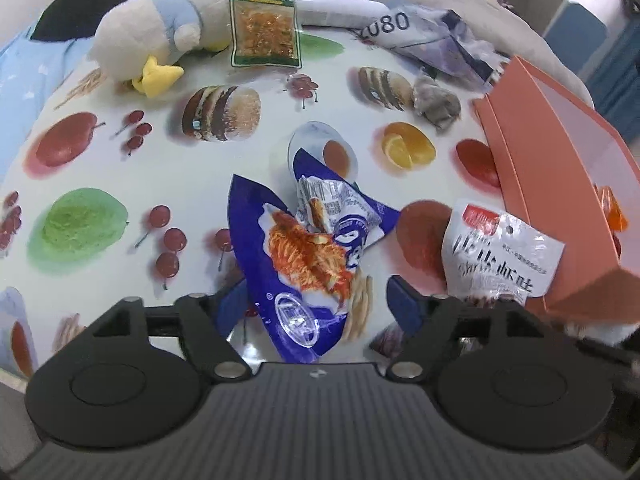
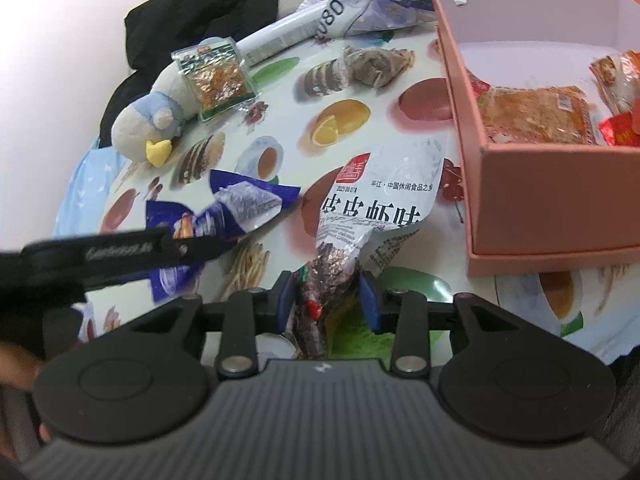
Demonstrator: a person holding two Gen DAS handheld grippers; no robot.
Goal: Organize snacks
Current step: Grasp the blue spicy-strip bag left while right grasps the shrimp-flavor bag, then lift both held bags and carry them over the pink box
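Note:
A crumpled blue snack bag (image 1: 296,248) lies on the fruit-print tablecloth (image 1: 120,160) between the wide-apart fingers of my left gripper (image 1: 318,304), which is open; the pads do not press on it. My right gripper (image 2: 327,300) is shut on the crumpled lower end of a white snack bag (image 2: 384,200) with black lettering. That bag stands up just left of the pink box (image 2: 560,200), which holds several orange and red snack packets (image 2: 536,116). The white bag (image 1: 500,248) also shows beside the box (image 1: 560,184) in the left wrist view. The blue bag (image 2: 240,204) lies behind the left gripper's dark arm (image 2: 120,248).
A green packet (image 1: 264,28) leans on a plush bird (image 1: 152,36) at the far side. A grey triangular pouch (image 1: 436,100) lies near the box's far corner. A crumpled plastic bag (image 1: 436,36) and dark clothing (image 2: 200,4) crowd the table's back edge.

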